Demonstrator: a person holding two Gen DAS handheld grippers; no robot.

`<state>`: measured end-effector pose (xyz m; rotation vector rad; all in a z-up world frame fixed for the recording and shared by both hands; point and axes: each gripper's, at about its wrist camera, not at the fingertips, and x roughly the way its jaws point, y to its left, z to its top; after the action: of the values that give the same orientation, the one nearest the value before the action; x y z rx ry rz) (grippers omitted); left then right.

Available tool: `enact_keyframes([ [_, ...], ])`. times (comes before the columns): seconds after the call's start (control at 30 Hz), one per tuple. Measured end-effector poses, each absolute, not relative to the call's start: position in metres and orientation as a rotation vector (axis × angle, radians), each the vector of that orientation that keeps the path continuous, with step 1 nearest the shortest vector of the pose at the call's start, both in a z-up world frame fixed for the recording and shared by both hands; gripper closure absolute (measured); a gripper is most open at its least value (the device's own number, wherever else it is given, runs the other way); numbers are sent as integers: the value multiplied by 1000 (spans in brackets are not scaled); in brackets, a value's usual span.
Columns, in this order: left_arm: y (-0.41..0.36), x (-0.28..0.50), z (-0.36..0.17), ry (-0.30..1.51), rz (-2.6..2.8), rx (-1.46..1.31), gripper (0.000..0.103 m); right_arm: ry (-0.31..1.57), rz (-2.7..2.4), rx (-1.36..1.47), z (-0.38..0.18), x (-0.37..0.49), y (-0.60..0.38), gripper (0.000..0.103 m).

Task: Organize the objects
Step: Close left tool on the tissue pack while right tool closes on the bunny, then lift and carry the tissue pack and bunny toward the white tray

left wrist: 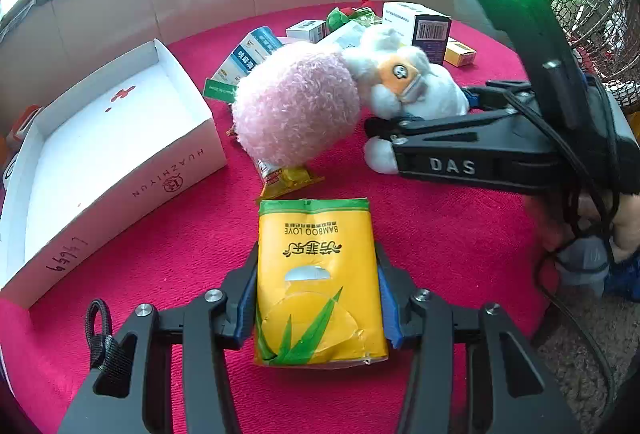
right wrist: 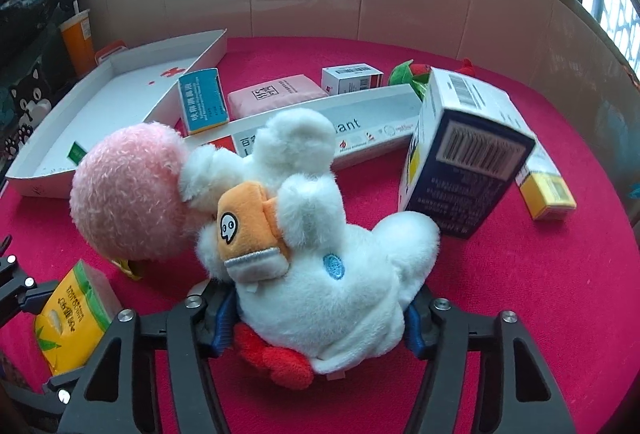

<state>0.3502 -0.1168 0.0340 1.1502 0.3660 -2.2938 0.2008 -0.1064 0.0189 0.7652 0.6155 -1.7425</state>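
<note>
The left gripper (left wrist: 318, 298) has its fingers closed against both sides of the yellow tissue pack (left wrist: 318, 282). The right gripper (right wrist: 318, 318) squeezes the white plush toy (right wrist: 320, 274) at its base. Ahead and left of the left fingers sits the open white box (left wrist: 100, 154) on the red table (left wrist: 440, 234). Judging by this, lift each clear before swinging over, lest the toy's pink head (right wrist: 128, 190) drag neighbouring cartons.

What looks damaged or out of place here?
The yellow tissue pack in the left gripper is torn open on its face. The white tray has red stains inside. The plush toy lies tipped over in the right gripper.
</note>
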Motion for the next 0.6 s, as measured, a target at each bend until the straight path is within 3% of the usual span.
enact_keyframes([
  [0.6, -137, 341, 44, 388, -2283, 1112, 55, 514, -1819, 733, 29, 196, -93, 41],
])
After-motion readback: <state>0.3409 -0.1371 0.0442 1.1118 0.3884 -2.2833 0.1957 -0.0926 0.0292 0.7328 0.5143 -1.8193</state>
